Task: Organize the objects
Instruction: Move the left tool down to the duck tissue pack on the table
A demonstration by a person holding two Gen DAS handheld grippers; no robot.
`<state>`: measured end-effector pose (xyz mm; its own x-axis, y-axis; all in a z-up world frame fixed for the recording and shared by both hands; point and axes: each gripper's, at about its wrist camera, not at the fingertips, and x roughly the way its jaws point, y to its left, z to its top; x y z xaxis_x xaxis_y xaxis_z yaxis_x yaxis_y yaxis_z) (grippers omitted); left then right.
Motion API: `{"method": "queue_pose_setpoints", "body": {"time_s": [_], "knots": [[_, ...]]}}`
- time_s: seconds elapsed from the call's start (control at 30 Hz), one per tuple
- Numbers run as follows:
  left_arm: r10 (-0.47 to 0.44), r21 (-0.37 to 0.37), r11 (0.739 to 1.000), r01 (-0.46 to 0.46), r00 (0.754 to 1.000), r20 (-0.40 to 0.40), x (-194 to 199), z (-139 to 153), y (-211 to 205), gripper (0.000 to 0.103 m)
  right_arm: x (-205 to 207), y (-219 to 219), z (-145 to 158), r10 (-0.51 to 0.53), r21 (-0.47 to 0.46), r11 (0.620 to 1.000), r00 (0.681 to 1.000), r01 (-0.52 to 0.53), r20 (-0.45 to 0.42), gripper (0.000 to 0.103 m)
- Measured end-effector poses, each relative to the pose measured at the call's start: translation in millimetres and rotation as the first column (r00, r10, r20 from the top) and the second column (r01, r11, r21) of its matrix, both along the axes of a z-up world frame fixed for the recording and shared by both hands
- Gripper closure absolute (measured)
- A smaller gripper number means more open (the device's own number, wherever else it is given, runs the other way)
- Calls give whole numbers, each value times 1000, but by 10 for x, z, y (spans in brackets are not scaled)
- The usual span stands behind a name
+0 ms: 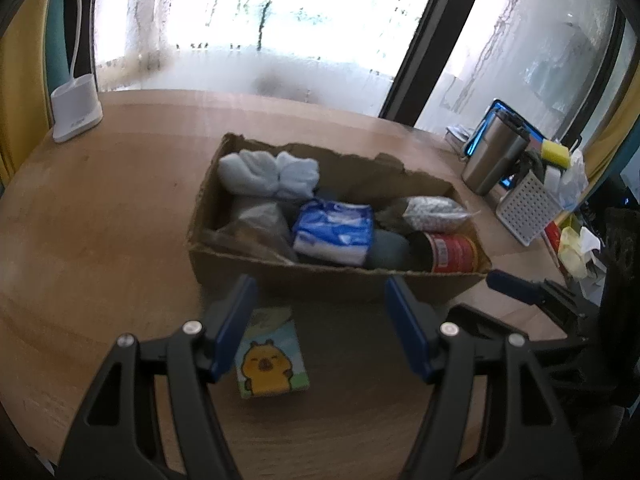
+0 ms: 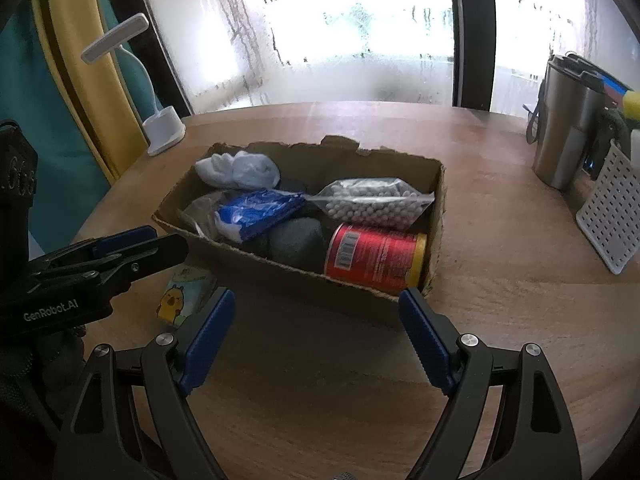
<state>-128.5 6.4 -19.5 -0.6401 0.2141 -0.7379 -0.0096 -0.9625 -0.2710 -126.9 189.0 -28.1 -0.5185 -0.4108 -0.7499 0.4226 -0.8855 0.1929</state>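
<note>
A torn cardboard box (image 1: 328, 280) (image 2: 280, 270) stands on the round wooden table. It holds pale blue socks (image 1: 268, 174), a blue and white packet (image 1: 332, 232), a bag of white beads (image 2: 370, 202), a grey ball (image 2: 296, 244) and a red can (image 2: 374, 262) lying on its side. A small card with a yellow chick (image 1: 268, 356) (image 2: 182, 300) lies flat in front of the box. My left gripper (image 1: 320, 320) hovers open just above the card, nothing between its blue pads. My right gripper (image 2: 316, 330) is open and empty in front of the box.
A white lamp base (image 1: 76, 110) stands at the table's far left. At the right are a steel tumbler (image 2: 568, 128), a white perforated basket (image 2: 612, 216) and assorted clutter. A fogged window runs behind the table. The left gripper's body (image 2: 100, 268) shows in the right wrist view.
</note>
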Motion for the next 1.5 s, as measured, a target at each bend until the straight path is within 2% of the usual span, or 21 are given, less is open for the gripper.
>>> {"method": "queue_pose_setpoints", "body": {"time_s": [0.63,1.07,1.3,1.37,1.47,1.5], "knots": [[27,-48,999,-25,998,57,106,-353,-86,35,83,-106,-151,14,19,1000,999,-15,36,17],[14,-91,996,-2,990,139,6,-638,-73,35,4,-128,-221,-4,33,999,998,2,58,17],[14,-125,992,3,990,137,5,-674,-39,35,-45,-106,-234,-8,36,999,998,6,66,17],[9,-140,990,9,991,131,15,-678,-25,36,-49,-106,-235,-7,36,999,998,4,68,17],[-11,-154,988,30,992,125,26,-681,17,48,-49,-99,-236,-5,31,1000,998,3,68,17],[-17,-154,987,36,992,123,34,-681,28,49,-48,-100,-235,-5,31,1000,998,3,69,17]]}}
